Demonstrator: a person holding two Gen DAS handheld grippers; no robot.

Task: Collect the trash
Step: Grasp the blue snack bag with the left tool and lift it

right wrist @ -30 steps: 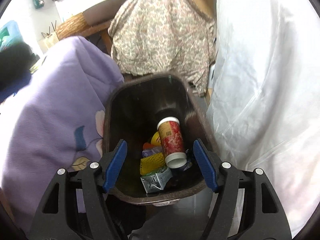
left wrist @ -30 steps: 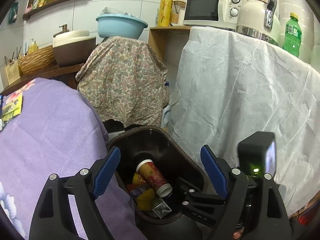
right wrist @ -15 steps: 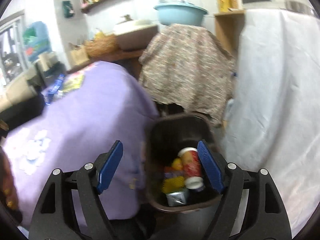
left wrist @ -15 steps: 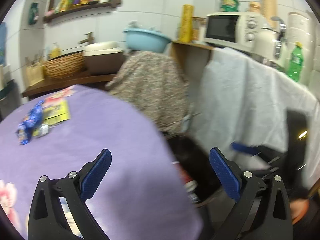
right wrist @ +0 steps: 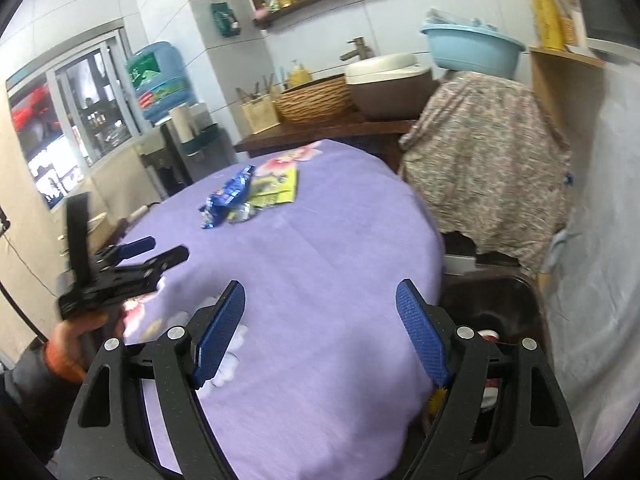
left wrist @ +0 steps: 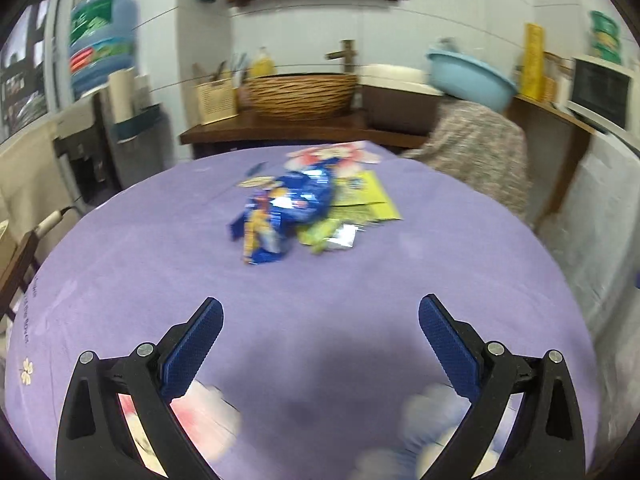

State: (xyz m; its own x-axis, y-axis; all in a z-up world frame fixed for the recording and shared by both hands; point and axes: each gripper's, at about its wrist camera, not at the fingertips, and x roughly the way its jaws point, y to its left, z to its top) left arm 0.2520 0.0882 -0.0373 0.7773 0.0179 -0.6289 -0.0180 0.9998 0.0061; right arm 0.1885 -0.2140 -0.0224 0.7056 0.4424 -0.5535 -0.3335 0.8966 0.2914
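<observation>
Purple tablecloth (left wrist: 160, 240) lies under the left gripper (left wrist: 320, 320), which tilts downward with jaws wide and empty; the wrappers (left wrist: 296, 208) lie well ahead of them. The right gripper (right wrist: 320, 320), also angled down, stands open and empty, the bin (right wrist: 492, 304) behind its right finger, seemingly holding trash.

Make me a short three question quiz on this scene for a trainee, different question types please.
1. True or false: the left gripper holds a wrapper.
2. Which wrapper lies partly on top of the flat yellow-green packet on the purple tablecloth? A) crumpled blue snack bag B) red paper cup C) white napkin
3. Fill in: seen from the right gripper, the dark brown trash bin stands beside the table's ____ edge.

Key: 1 false, both grippers are open and empty. 2 A. 3 right.
</observation>
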